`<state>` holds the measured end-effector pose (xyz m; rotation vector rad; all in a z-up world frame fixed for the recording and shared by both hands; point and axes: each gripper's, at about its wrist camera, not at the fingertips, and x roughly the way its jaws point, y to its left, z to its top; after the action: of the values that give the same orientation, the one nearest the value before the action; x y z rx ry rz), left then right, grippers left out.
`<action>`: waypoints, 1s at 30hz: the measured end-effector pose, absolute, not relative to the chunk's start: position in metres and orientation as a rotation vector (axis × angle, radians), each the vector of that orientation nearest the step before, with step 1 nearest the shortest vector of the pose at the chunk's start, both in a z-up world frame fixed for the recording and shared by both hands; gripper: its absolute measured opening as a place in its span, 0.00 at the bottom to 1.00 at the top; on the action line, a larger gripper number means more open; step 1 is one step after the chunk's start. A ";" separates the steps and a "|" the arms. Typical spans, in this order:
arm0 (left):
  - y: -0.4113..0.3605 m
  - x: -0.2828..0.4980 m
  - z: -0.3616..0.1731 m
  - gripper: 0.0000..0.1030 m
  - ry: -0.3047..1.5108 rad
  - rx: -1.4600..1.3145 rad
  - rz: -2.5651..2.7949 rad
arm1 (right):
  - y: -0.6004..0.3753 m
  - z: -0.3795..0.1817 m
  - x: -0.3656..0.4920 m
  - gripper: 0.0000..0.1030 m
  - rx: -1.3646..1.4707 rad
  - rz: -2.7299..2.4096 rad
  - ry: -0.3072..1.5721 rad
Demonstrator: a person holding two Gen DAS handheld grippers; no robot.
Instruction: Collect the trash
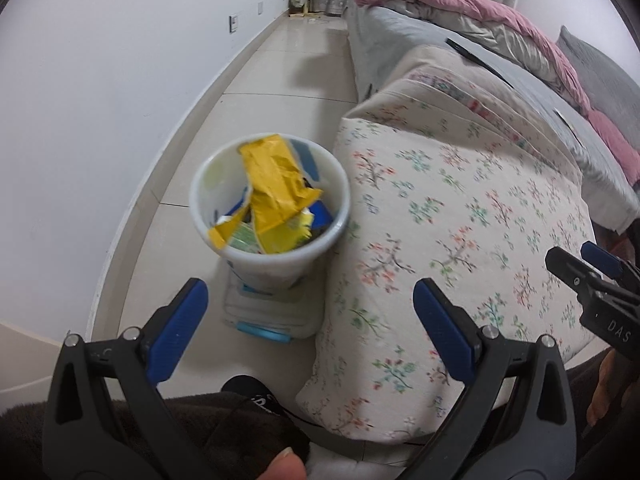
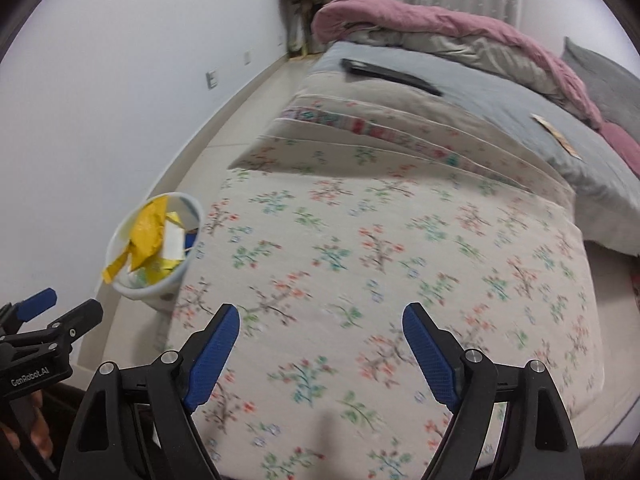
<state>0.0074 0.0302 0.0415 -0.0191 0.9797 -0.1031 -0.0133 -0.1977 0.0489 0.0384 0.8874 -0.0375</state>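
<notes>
One white bin (image 1: pixel 270 200) brims with crumpled yellow wrappers (image 1: pixel 276 188).

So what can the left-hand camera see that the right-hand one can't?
Only the left wrist view shows the clear box with a blue lid under the bin and a fingertip at the bottom edge. Only the right wrist view shows the flat paper scrap on the grey sheet. Both show the white bin of yellow wrappers, the floral bedding, the pink quilt, and both grippers open and empty.
</notes>
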 end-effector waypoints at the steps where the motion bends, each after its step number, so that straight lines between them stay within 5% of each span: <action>1: 0.026 0.006 0.041 0.99 0.978 -0.010 -0.109 | -0.203 0.047 -0.019 0.83 0.043 -0.056 0.877; 30: 0.002 -0.002 0.034 0.99 0.969 0.020 -0.099 | -0.225 0.029 -0.033 0.83 0.081 -0.145 0.862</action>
<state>-0.0016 0.0024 0.0338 0.0195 0.9687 -0.0989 -0.0329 -0.2251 0.0286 0.0813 0.8620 -0.1449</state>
